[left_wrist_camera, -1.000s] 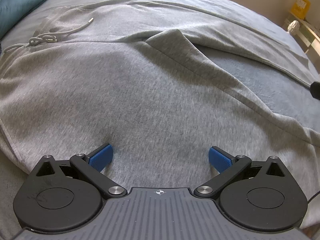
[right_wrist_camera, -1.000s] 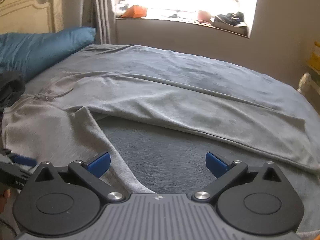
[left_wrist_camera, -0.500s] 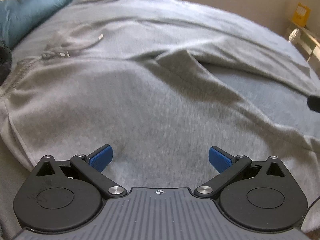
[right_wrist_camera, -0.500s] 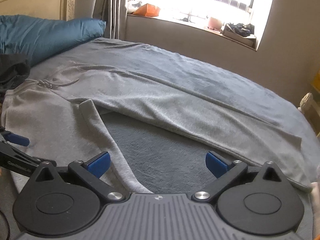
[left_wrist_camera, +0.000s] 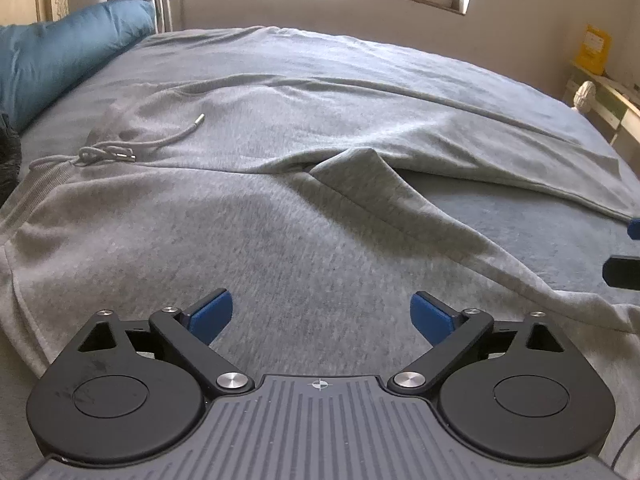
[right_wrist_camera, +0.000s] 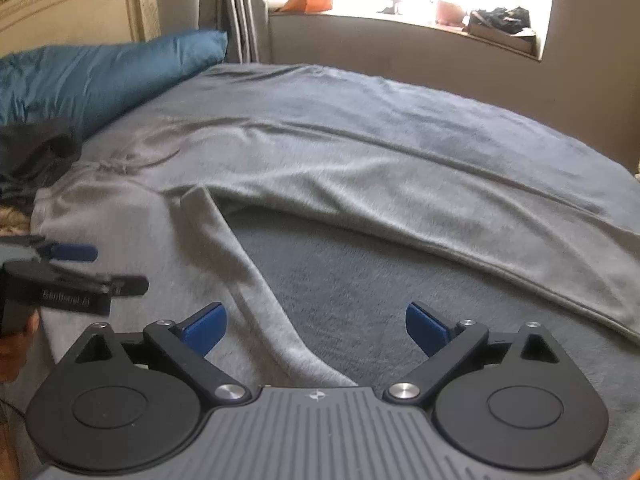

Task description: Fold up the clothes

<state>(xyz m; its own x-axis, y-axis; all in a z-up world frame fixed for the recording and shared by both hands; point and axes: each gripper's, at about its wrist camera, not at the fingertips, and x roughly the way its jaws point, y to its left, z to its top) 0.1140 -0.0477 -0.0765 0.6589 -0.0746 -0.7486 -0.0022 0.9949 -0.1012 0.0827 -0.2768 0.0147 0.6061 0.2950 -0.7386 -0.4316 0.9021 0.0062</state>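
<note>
Grey sweatpants [left_wrist_camera: 280, 240] lie spread on the bed, waistband [left_wrist_camera: 36, 188] and drawstring [left_wrist_camera: 160, 144] at the left, both legs running right. My left gripper [left_wrist_camera: 320, 304] hovers over the hip of the near leg; its jaws are closing, wide apart, pinching nothing. My right gripper [right_wrist_camera: 314, 316] hangs over the near leg's [right_wrist_camera: 256, 288] inner edge and the bare blanket [right_wrist_camera: 400, 300] between the legs; its jaws are closing too, with nothing gripped. The left gripper [right_wrist_camera: 80, 268] shows at the right wrist view's left edge, and the right gripper [left_wrist_camera: 628, 256] at the left wrist view's right edge.
A blue pillow [right_wrist_camera: 100, 76] lies at the head of the bed under a cream headboard [right_wrist_camera: 80, 12]. Dark clothing [right_wrist_camera: 36, 148] is heaped by the waistband. A cluttered windowsill [right_wrist_camera: 400, 12] runs along the far wall. Pale furniture [left_wrist_camera: 600, 92] stands beyond the bed's right side.
Both views have tilted upward, so the window and far wall now show. The blue pads of both grippers stand slightly closer together. The sweatpants lie as before.
</note>
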